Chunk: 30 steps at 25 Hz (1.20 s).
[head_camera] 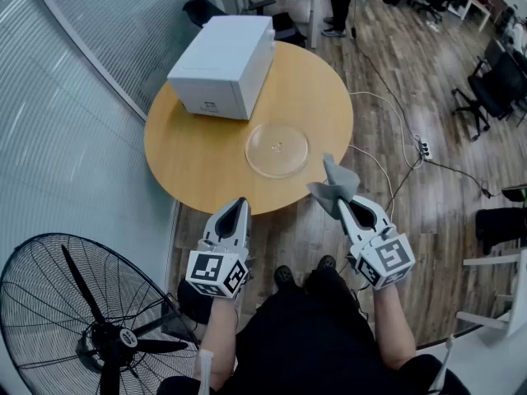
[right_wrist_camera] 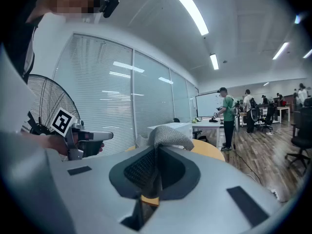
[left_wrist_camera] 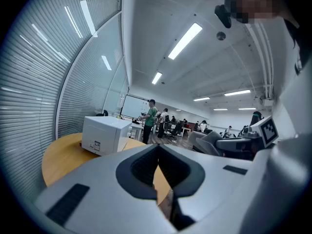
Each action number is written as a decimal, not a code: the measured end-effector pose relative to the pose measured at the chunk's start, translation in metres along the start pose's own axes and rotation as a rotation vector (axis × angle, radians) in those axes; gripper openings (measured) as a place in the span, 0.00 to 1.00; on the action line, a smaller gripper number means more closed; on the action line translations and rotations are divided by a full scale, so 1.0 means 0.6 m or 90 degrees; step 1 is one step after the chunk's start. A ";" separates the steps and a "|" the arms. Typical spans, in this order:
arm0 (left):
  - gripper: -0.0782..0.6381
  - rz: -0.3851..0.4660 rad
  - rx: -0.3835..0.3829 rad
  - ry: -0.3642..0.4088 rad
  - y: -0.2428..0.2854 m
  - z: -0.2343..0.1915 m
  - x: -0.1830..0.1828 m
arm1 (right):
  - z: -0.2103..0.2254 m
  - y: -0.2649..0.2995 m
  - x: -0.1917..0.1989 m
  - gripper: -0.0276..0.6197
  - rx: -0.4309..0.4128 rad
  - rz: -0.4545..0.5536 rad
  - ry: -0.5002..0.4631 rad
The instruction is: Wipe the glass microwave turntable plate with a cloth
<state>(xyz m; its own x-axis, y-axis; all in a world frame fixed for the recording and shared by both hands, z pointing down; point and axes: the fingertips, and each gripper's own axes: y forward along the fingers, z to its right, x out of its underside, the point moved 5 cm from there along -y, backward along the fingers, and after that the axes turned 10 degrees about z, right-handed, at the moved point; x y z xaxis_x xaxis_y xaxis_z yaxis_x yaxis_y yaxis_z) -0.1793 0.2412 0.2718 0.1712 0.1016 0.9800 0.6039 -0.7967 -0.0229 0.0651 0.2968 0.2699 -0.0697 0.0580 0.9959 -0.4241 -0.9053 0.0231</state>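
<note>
Open-plan office, wood floor, and a round wooden table point(head_camera: 185, 159) fills the middle of the head view. On it sits a white microwave point(head_camera: 222, 56) at upper left. The glass turntable plate point(head_camera: 277, 149) lies flat on the bare tabletop just below and right of the microwave, close to the table's near edge. We judge it was taken out and laid there so both faces can be reached and the table carries the wiping pressure.

We hold the right gripper point(head_camera: 342, 207) at lower right of the plate, off the table edge and over the floor. Its jaws are clamped on the grey cloth point(head_camera: 336, 186). The cloth is pinched at one end, so a loose flap stands out past the tips; that free part is what we'd use for wiping. It doesn't touch the plate; wiping not started, by our reading.

Left gripper point(head_camera: 240, 206) sits at lower centre-left, also short of the table, jaws fully together with nothing between them. We read it as parked, maybe ready to steady the plate rim, since smooth glass could slide on the wood.

Floor fan point(head_camera: 78, 319) in the lower left corner, cable point(head_camera: 387, 105) across the floor at right. Neither matters to the task.
</note>
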 end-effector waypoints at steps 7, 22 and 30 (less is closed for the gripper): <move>0.10 0.002 0.021 0.000 0.002 -0.002 -0.001 | -0.007 0.003 -0.005 0.07 0.016 0.018 0.017; 0.10 -0.029 0.039 -0.008 0.045 0.002 0.029 | 0.031 0.018 0.031 0.08 0.025 -0.016 0.058; 0.10 -0.038 -0.012 0.004 0.124 -0.026 0.034 | 0.114 0.105 0.043 0.08 -0.015 -0.031 0.071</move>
<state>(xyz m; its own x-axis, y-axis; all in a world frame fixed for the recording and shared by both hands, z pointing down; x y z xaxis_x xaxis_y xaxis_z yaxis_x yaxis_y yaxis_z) -0.1430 0.1748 0.2934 0.1304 0.1457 0.9807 0.5988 -0.8000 0.0393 0.0981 0.2124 0.3029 -0.1483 0.1488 0.9777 -0.4506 -0.8902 0.0672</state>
